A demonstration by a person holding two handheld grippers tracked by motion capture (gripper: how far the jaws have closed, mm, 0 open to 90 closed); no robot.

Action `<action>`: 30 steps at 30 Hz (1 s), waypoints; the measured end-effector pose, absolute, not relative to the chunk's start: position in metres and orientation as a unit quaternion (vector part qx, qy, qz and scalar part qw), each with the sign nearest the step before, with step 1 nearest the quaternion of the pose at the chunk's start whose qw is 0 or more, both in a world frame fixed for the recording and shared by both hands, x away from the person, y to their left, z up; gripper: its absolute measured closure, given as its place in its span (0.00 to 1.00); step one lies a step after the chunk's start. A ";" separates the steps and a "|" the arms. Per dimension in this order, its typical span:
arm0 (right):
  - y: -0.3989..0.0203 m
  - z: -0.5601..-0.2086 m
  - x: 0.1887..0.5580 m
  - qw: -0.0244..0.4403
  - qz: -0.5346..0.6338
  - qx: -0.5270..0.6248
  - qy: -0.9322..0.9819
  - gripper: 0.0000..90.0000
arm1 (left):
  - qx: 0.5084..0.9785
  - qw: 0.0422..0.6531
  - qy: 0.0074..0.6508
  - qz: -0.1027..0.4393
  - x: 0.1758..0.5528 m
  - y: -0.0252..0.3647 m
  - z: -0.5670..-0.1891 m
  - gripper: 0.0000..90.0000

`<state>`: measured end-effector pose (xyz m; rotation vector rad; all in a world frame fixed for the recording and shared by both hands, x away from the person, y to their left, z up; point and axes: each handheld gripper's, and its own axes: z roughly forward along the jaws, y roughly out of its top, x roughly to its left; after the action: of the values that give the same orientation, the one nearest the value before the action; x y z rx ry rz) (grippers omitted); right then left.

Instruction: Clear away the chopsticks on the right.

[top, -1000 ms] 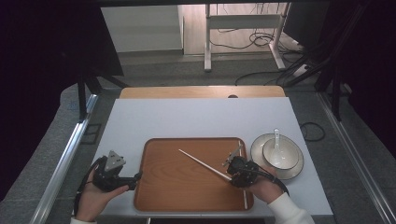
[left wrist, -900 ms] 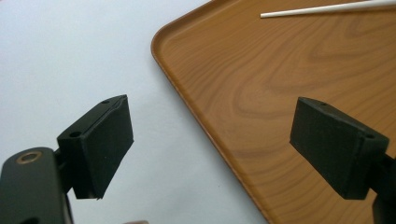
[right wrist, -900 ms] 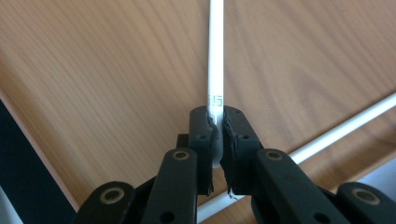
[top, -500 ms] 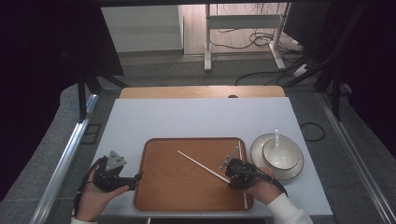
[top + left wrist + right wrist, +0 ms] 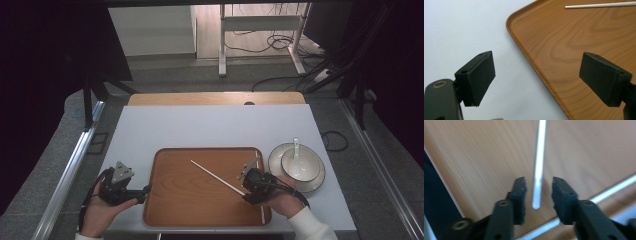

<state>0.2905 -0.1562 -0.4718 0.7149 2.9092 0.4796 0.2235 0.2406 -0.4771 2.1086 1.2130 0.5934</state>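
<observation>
Right gripper view: right gripper (image 5: 539,192) jaws have just been opening, standing apart around the white chopstick (image 5: 539,165) end, pads not pressing | chopstick is lying on the wooden tray (image 5: 180,200) | left gripper (image 5: 536,82) is hanging open over the tray's left rim.

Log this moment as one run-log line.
right hand-held gripper: jaws just opened, chopstick loose between them, on tray | left hand-held gripper: open over tray edge

Right gripper (image 5: 537,188) has just opened, releasing chopstick (image 5: 539,160).
</observation>
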 end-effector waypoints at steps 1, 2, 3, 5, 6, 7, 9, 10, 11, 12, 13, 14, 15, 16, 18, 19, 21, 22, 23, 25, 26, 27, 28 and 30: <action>-0.158 -0.467 0.290 0.063 0.172 0.236 0.954 0.61 | 0.799 0.314 0.460 0.225 0.223 0.241 -0.477 0.14; -0.159 -0.462 0.290 0.071 0.187 0.236 0.951 0.59 | 0.799 0.314 0.460 0.226 0.223 0.241 -0.477 0.14; -0.161 -0.457 0.290 0.080 0.200 0.236 0.947 0.57 | 0.799 0.314 0.461 0.226 0.223 0.241 -0.477 0.14; -0.161 -0.450 0.290 0.098 0.226 0.238 0.939 0.52 | 0.798 0.315 0.462 0.227 0.223 0.241 -0.477 0.14; -0.161 -0.448 0.290 0.106 0.238 0.238 0.936 0.51 | 0.797 0.315 0.462 0.227 0.223 0.241 -0.477 0.14; -0.159 -0.446 0.291 0.108 0.248 0.240 0.932 0.49 | 0.798 0.315 0.462 0.227 0.223 0.241 -0.477 0.14; -0.154 -0.444 0.295 0.105 0.264 0.240 0.928 0.49 | 0.797 0.316 0.462 0.227 0.224 0.241 -0.477 0.14; -0.149 -0.444 0.297 0.102 0.268 0.238 0.928 0.49 | 0.798 0.314 0.461 0.226 0.224 0.242 -0.476 0.14; -0.144 -0.445 0.300 0.098 0.273 0.237 0.927 0.51 | 0.797 0.317 0.462 0.226 0.224 0.242 -0.476 0.14; -0.138 -0.446 0.303 0.091 0.276 0.238 0.927 0.54 | 0.796 0.318 0.462 0.226 0.224 0.242 -0.476 0.14; -0.132 -0.448 0.307 0.085 0.281 0.235 0.927 0.56 | 0.796 0.319 0.462 0.226 0.224 0.242 -0.476 0.14; -0.126 -0.451 0.311 0.077 0.285 0.231 0.927 0.58 | 0.796 0.320 0.462 0.226 0.224 0.242 -0.476 0.14; -0.119 -0.453 0.315 0.067 0.285 0.231 0.928 0.61 | 0.796 0.320 0.462 0.227 0.224 0.242 -0.476 0.14; -0.112 -0.456 0.319 0.060 0.285 0.230 0.929 0.64 | 0.795 0.320 0.462 0.226 0.224 0.243 -0.476 0.14; -0.098 -0.460 0.326 0.046 0.281 0.225 0.932 0.75 | 0.796 0.320 0.462 0.226 0.224 0.244 -0.476 0.14; -0.092 -0.463 0.330 0.036 0.280 0.223 0.933 0.81 | 0.796 0.320 0.461 0.226 0.224 0.244 -0.476 0.14; -0.080 -0.468 0.337 0.024 0.271 0.222 0.936 0.90 | 0.794 0.322 0.464 0.226 0.223 0.245 -0.476 0.14; -0.074 -0.471 0.340 0.021 0.267 0.222 0.938 0.94 | 0.793 0.322 0.464 0.227 0.223 0.245 -0.476 0.14; -0.068 -0.474 0.343 0.019 0.263 0.223 0.938 0.97 | 0.793 0.322 0.464 0.227 0.223 0.245 -0.476 0.14; -0.057 -0.480 0.347 0.014 0.255 0.226 0.940 0.99 | 0.792 0.322 0.466 0.228 0.223 0.245 -0.475 0.14; -0.053 -0.483 0.349 0.015 0.251 0.227 0.941 0.99 | 0.792 0.322 0.466 0.228 0.223 0.245 -0.475 0.14; -0.049 -0.486 0.351 0.019 0.247 0.226 0.942 0.99 | 0.792 0.322 0.466 0.228 0.223 0.245 -0.476 0.14; -0.045 -0.489 0.352 0.021 0.243 0.227 0.943 1.00 | 0.792 0.322 0.466 0.228 0.223 0.245 -0.476 0.14; -0.039 -0.493 0.355 0.028 0.238 0.231 0.943 1.00 | 0.794 0.319 0.464 0.227 0.223 0.246 -0.476 0.14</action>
<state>0.3551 -0.0394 -0.4929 0.7119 2.9109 0.7362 0.2226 0.2458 -0.4760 2.0892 1.2215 0.5978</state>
